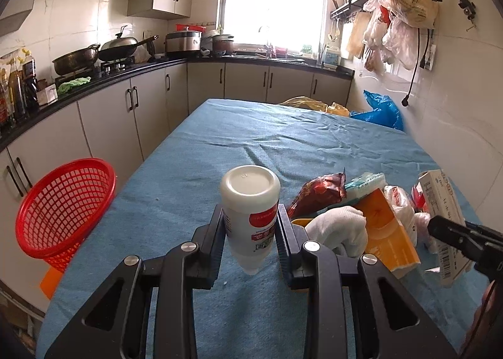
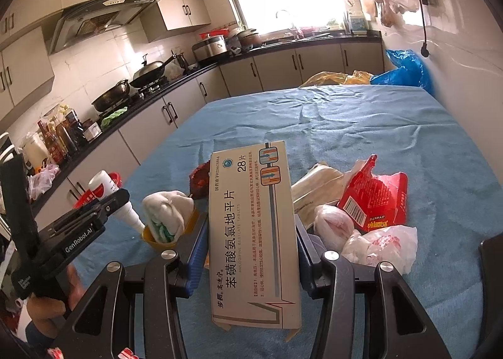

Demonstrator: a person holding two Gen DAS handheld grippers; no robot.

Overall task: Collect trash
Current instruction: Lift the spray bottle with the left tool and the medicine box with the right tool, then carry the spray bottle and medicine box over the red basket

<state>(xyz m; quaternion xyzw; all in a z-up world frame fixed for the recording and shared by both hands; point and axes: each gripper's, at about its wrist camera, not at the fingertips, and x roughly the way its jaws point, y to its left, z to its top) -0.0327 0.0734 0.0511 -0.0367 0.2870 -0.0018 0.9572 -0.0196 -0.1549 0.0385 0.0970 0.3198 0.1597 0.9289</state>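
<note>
My left gripper (image 1: 250, 227) is shut on a white plastic bottle (image 1: 250, 202) with a red label, held bottom-up above the blue tablecloth (image 1: 283, 139); it also shows in the right wrist view (image 2: 108, 192). My right gripper (image 2: 251, 242) is shut on a white medicine box (image 2: 254, 233), also seen at the right of the left wrist view (image 1: 443, 202). A red mesh basket (image 1: 63, 202) hangs off the table's left edge. Trash lies between: a dark red wrapper (image 1: 317, 194), white cloth (image 1: 339, 227), orange carton (image 1: 389, 233), red packet (image 2: 374, 198), crumpled white bags (image 2: 377, 246).
Kitchen counter (image 1: 125, 76) with pans and bottles runs along the left and back. Blue (image 1: 380, 111) and yellow (image 1: 311, 104) plastic bags sit at the table's far end. Bags hang on the right wall (image 1: 405, 13). A yellow bowl (image 2: 157, 238) holds the cloth.
</note>
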